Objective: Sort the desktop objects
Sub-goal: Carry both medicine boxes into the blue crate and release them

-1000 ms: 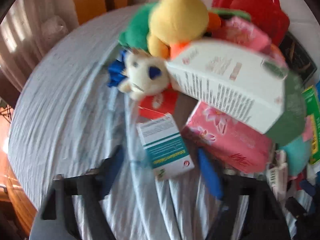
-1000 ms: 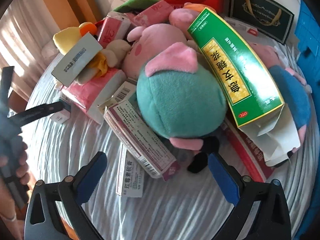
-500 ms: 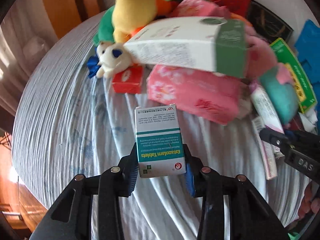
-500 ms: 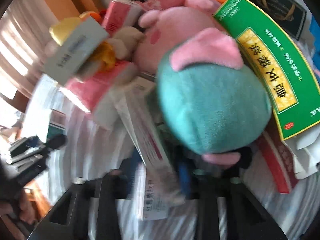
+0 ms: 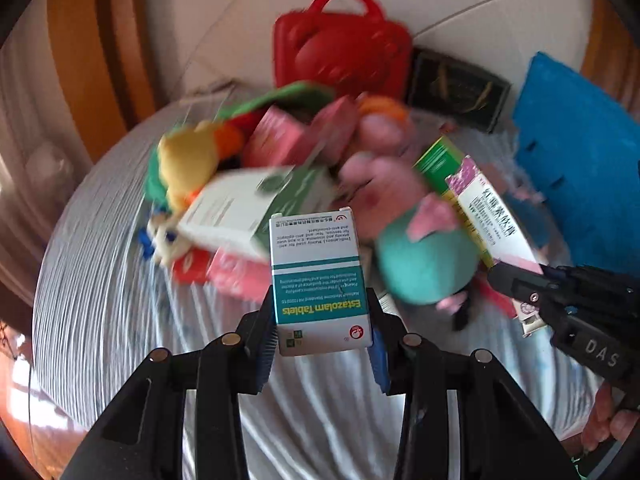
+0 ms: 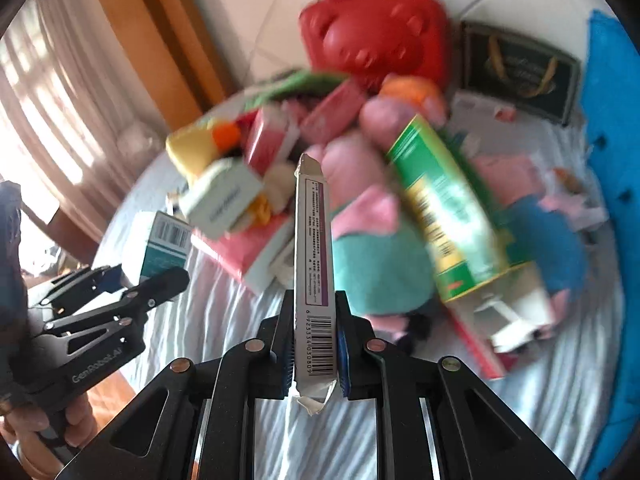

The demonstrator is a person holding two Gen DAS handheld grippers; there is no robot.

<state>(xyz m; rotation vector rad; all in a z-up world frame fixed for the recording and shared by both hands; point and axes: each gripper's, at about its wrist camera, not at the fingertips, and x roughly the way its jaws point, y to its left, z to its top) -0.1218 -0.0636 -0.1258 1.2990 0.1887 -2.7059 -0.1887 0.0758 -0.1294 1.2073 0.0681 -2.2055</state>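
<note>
The left gripper (image 5: 322, 344) clamps a teal-and-white tablet box (image 5: 320, 280) above the cloth-covered bench (image 5: 100, 300); the right gripper (image 6: 314, 354) pinches a slim purple-edged carton (image 6: 312, 264), both raised before a blurred heap, apparently plush toys (image 6: 384, 276) and boxes.

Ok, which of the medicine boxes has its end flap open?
The big green and yellow box leaning on the teal plush toy. Its white flaps hang open at the lower end; the two gripped boxes are closed.
</note>
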